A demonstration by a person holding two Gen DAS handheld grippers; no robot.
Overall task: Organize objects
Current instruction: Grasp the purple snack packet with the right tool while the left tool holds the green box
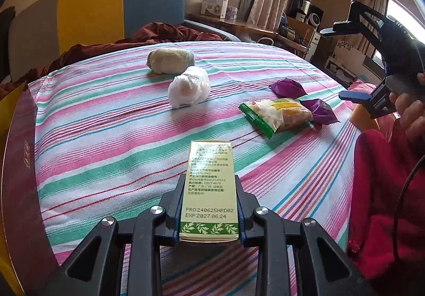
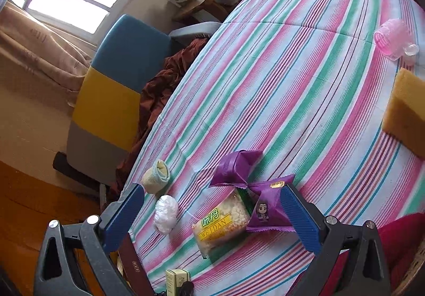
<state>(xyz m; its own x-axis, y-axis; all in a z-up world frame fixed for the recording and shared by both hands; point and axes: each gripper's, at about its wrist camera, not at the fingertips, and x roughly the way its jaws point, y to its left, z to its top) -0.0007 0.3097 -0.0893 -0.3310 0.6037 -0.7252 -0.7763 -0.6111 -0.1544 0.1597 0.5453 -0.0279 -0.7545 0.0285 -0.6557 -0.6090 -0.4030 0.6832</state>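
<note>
While tilted downward, left tongs (image 1: 209,205) clamp green box (image 1: 209,184), right tongs (image 2: 212,219) spread wide.

Green box (image 1: 209,189): "PRO:240625HRD02", "EXP:2027.06.24"; snack packet (image 2: 223,221): "WEIDAN"

L gripper (image 1: 209,205) clamped tight, angled down; R gripper (image 2: 212,219) jaws wide apart, tilted down.

Matt woven striped cloth (image 1: 106,136), glossy cardboard box (image 1: 209,189), shiny plastic snack wrappers (image 2: 223,221)
</note>
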